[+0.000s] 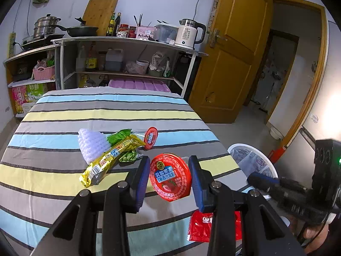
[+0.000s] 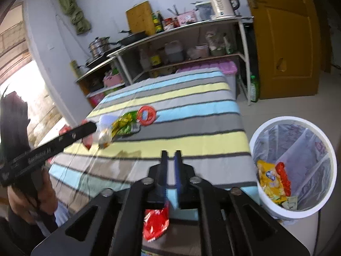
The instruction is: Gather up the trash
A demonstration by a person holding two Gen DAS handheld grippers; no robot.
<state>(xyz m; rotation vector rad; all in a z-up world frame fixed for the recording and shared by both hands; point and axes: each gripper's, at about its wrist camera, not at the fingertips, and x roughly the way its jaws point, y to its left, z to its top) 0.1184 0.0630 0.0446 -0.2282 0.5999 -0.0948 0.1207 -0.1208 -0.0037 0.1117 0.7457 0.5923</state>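
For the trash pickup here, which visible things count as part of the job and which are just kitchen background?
Job:
red round lid
small red lid
yellow wrapper
green wrapper
foam fruit net
red packet
white bin

Background:
kettle
cutting board
steamer pot
frying pan
door

Wrappers [image 1: 110, 160] on table [image 1: 64, 111]; bin [image 2: 294, 162] beside.

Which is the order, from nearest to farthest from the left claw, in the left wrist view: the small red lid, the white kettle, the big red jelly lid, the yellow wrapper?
1. Big red jelly lid, between the left claw fingers.
2. Yellow wrapper, left of the claw on the striped cloth.
3. Small red lid, farther back on the cloth.
4. White kettle, on the shelf by the wall.
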